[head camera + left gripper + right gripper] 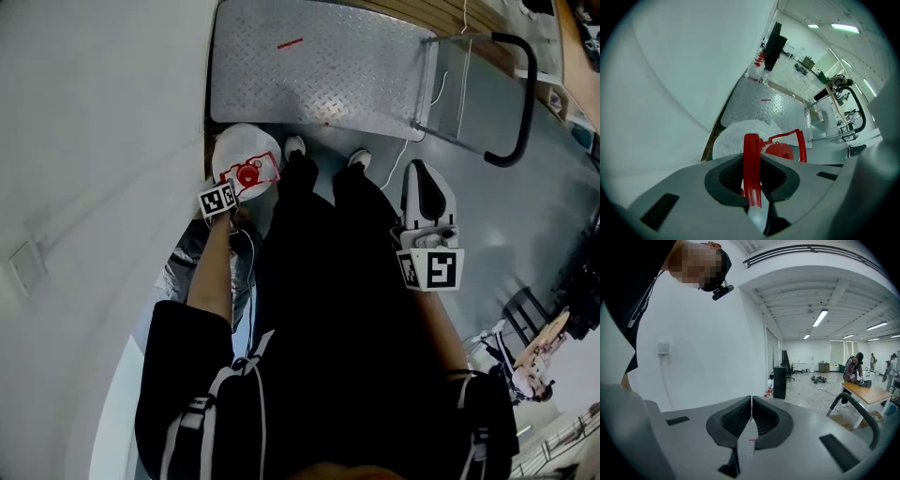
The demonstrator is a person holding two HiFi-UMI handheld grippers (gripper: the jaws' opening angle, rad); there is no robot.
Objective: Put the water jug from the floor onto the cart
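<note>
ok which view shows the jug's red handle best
The left gripper view: the red handle stands large at centre, gripped by the left gripper, with the white water jug behind it. The head view shows it small, atop the jug beside that gripper. The right gripper view shows none of it.

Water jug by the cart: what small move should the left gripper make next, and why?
Probably lift and swing the translucent white water jug over the silver diamond-plate cart deck. The left gripper is clamped on the jug's red handle, and the jug is just beside the deck's near edge, not yet over it.
</note>
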